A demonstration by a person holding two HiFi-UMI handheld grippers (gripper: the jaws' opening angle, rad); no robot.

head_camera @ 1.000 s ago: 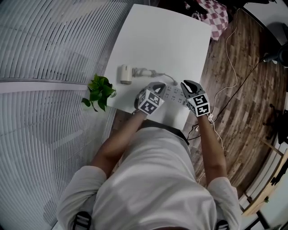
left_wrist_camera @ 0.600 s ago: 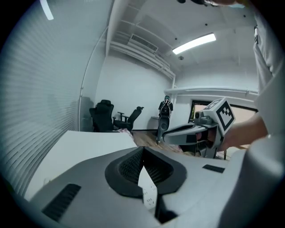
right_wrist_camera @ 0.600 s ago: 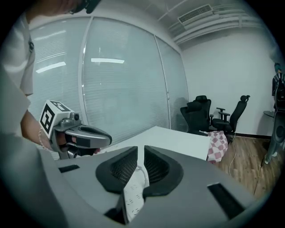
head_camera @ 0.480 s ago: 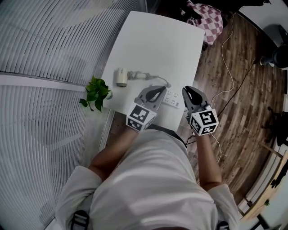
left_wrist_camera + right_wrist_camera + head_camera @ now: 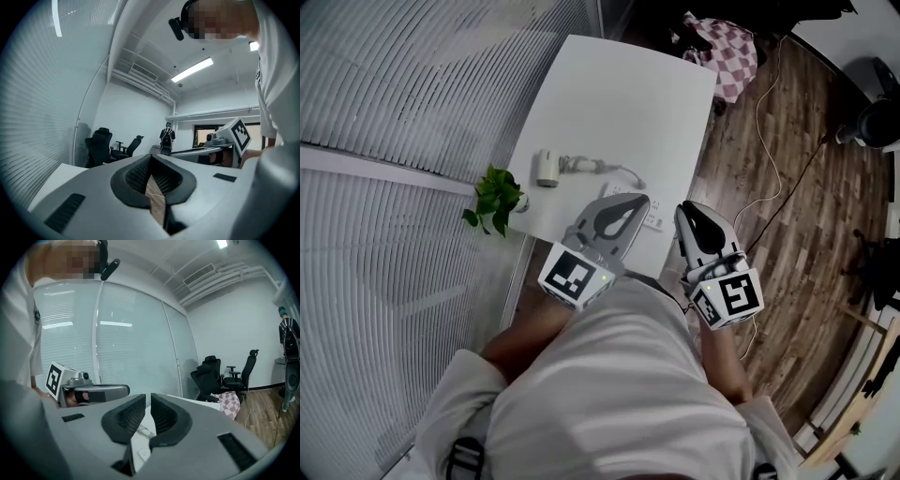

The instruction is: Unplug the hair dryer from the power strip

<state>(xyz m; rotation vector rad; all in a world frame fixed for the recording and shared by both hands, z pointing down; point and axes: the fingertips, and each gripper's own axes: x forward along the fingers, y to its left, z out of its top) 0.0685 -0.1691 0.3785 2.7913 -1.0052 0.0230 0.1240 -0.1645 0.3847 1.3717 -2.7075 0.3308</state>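
Observation:
The white hair dryer lies on the white table near its left edge. Its cord runs right to the white power strip, which shows only in part between my two grippers. Both grippers hang high above the table's near end, close to my chest, pointing level. My left gripper is shut, tips together, holding nothing. My right gripper has a narrow gap and its jaws are closing on nothing. Through that gap I see the cord and a socket of the strip.
A small potted plant stands at the table's left edge beside slatted blinds. A checked cloth lies past the far end. Cables trail over the wooden floor at the right. Office chairs and a distant person stand beyond.
Both grippers have risen from just above the power strip towards my head and now point level. The right jaws have narrowed. Dryer, cord and strip have not moved.

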